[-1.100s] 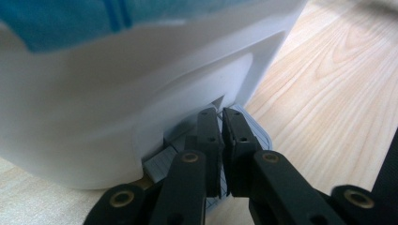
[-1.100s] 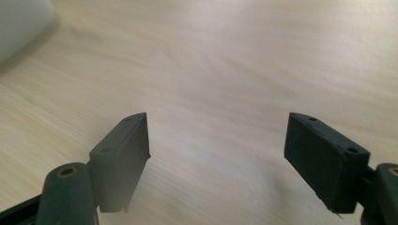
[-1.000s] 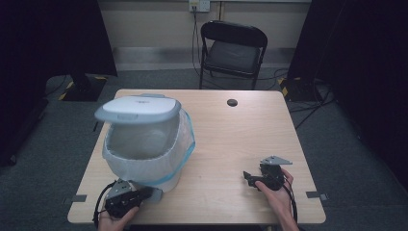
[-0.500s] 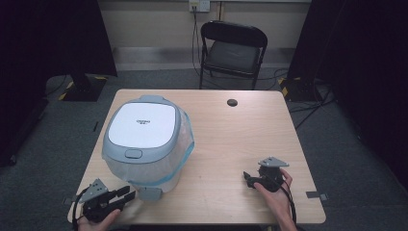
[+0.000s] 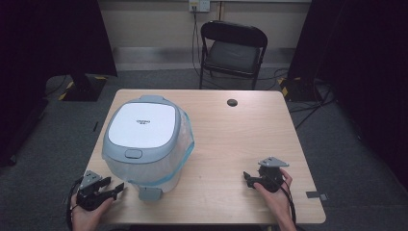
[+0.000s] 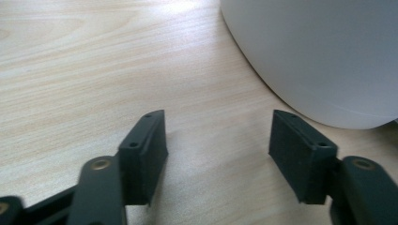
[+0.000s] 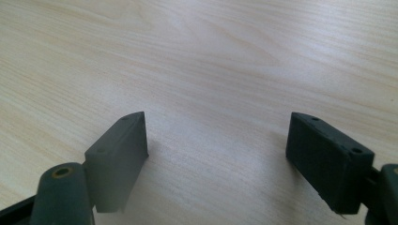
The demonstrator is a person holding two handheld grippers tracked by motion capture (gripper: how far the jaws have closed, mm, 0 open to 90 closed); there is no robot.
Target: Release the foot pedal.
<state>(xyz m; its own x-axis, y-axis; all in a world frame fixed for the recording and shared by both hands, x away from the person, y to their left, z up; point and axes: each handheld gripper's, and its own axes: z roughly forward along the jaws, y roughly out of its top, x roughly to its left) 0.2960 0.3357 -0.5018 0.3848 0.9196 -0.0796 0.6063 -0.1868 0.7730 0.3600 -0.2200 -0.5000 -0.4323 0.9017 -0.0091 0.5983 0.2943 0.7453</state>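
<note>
Room: dark curtains stand on both sides, a black folding chair (image 5: 234, 48) waits behind the light wooden table (image 5: 226, 130), and grey carpet lies around it.
Thing in work: the white rice cooker with a grey rim and a flat white lid (image 5: 142, 137) stands on the left half of the table, its lid down; a clear plastic bag with a blue edge (image 5: 185, 144) is wrapped around its body.
Small detail: one round black cap (image 5: 232, 102) lies near the far edge, well apart from everything.
Left gripper (image 5: 114, 188): I hold it low at the near left corner, just beside the cooker. Its jaws have just been opening; they stand wide now, with only bare wood between them, and the white wall of the cooker (image 6: 324, 56) is near the right jaw without touching it.
Right gripper (image 5: 248, 177): it rests on the near right of the table, well apart from the cooker, jaws wide and nothing between them (image 7: 216, 154).
Step in hand, as I judge: letting go and drawing the left hand clear of the cooker.
How to do it well: I should keep the jaws open and slide away level, so no pad catches the bag or pushes the cooker.
Risk: the grey tab (image 5: 149, 194) at the cooker's foot is close to my left jaws; I should pass beside it, not over it.
</note>
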